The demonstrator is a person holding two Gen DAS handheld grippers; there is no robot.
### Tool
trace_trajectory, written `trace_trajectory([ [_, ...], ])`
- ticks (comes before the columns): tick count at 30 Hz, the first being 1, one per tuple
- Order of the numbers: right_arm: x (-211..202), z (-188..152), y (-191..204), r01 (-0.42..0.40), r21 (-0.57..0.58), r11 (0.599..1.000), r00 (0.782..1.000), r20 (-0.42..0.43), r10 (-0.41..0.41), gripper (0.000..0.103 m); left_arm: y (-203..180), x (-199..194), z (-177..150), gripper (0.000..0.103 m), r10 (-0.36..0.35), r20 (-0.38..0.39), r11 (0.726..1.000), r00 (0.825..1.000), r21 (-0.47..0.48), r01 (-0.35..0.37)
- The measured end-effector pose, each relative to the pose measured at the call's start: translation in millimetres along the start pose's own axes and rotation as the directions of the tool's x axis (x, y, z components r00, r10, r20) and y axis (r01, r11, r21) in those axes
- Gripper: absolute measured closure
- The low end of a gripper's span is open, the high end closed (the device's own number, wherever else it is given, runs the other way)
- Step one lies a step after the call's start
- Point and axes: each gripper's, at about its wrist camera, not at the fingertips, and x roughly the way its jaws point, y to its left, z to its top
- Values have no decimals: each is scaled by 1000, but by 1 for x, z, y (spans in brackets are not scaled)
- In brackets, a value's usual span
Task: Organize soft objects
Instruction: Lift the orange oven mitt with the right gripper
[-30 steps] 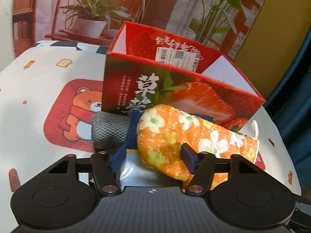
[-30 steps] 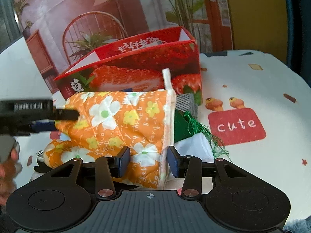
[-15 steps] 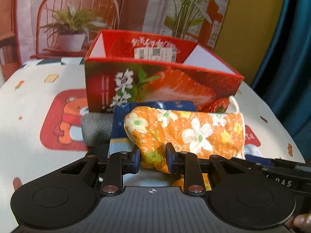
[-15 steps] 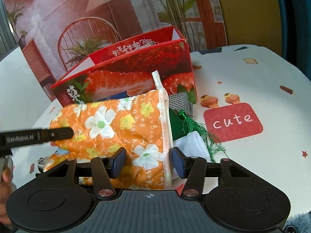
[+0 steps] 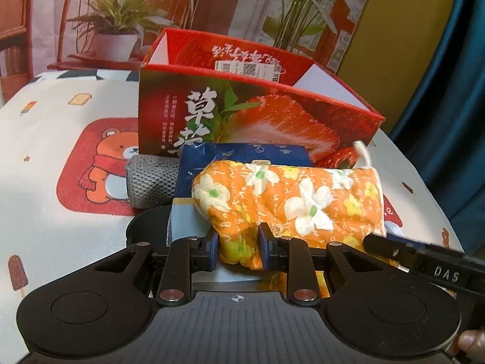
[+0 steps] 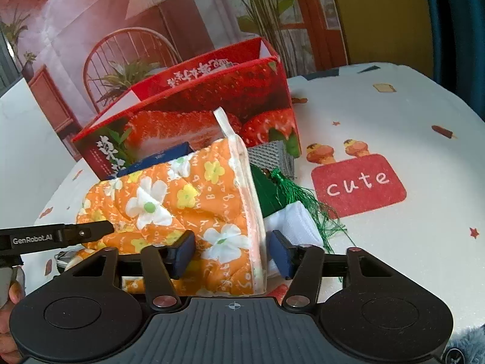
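Observation:
An orange flowered oven mitt (image 5: pixel 288 200) lies on a pile of soft things in front of the red strawberry box (image 5: pixel 242 115). My left gripper (image 5: pixel 238 250) is shut on the mitt's rounded finger end. From the other side, my right gripper (image 6: pixel 230 251) straddles the mitt's (image 6: pixel 182 200) white-trimmed cuff. Its jaws are closing. The left pad touches the fabric and the right pad stands a hair off the trim. The box (image 6: pixel 194 115) is open-topped and its floor is hidden. Each view shows the other gripper as a black bar at the edge of the frame.
Under the mitt lie a blue packet (image 5: pixel 242 154) and a grey knit cloth (image 5: pixel 151 182). A green tasselled piece (image 6: pixel 282 188) and a white cloth (image 6: pixel 297 221) lie beside the cuff. The printed tablecloth (image 6: pixel 394 106) stretches right. A person's hand (image 6: pixel 12 291) shows at the left edge.
My left gripper's jaws went from wide apart to closed on the mitt's finger end. My right jaws widened off the cuff, then narrowed again. The mitt shifted slightly.

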Motion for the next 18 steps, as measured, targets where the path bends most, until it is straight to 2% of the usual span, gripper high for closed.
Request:
trace_trajectory([
  [1, -4, 1, 3, 12, -15, 1000, 1000, 23, -12, 65, -1, -2, 0, 76, -8, 6, 1000, 1000, 1, 8],
  [5, -22, 4, 11, 7, -78, 997, 994, 109, 1, 76, -1, -6, 0, 77, -14, 26, 1000, 1000, 4, 13],
  [9, -28, 6, 17, -10, -120, 993, 989, 143, 27, 94, 0, -7, 0, 78, -15, 29, 1000, 999, 4, 15],
  [15, -26, 7, 17, -40, -112, 993, 990, 127, 54, 96, 1, -5, -1, 78, -4, 11, 1000, 1000, 3, 4],
  [18, -21, 5, 18, -34, -104, 994, 994, 103, 44, 93, 1, -4, -1, 77, 2, 1, 1000, 1000, 5, -2],
])
